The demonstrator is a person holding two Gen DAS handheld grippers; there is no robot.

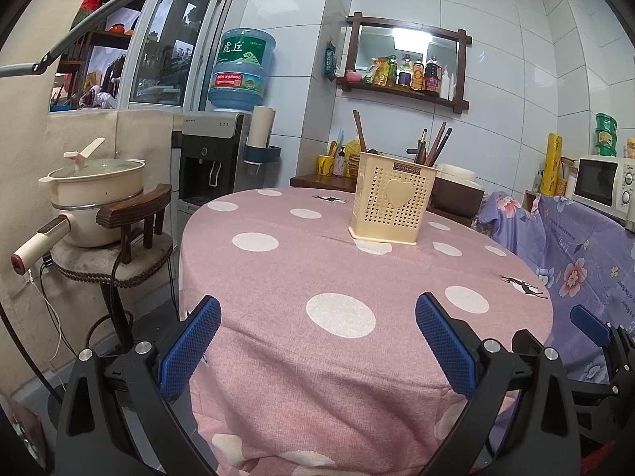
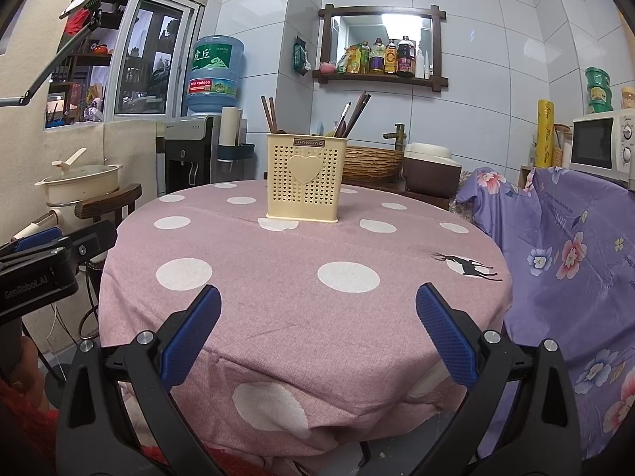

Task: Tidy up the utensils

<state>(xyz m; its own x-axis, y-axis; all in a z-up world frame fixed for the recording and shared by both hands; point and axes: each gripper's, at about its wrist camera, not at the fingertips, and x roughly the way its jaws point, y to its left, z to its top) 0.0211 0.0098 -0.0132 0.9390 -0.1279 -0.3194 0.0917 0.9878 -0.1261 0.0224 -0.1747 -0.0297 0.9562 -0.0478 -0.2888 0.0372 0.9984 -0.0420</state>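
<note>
A cream perforated utensil holder (image 1: 391,198) with a heart on its front stands at the far side of the round table with the pink polka-dot cloth (image 1: 337,277). Dark chopsticks and utensil handles (image 1: 434,142) stick up from it. It also shows in the right wrist view (image 2: 305,178), with utensils (image 2: 351,117) inside. My left gripper (image 1: 317,313) is open and empty over the near table edge. My right gripper (image 2: 317,305) is open and empty, also at the near edge. The left gripper's body shows at the left of the right wrist view (image 2: 43,261).
A chair with a cream pot (image 1: 95,186) stands left of the table. A water dispenser (image 1: 214,150) is behind. A purple floral cloth (image 1: 575,254) covers furniture at right, with a microwave (image 1: 603,182) on it. A low counter with a basket (image 2: 371,162) lies beyond the table.
</note>
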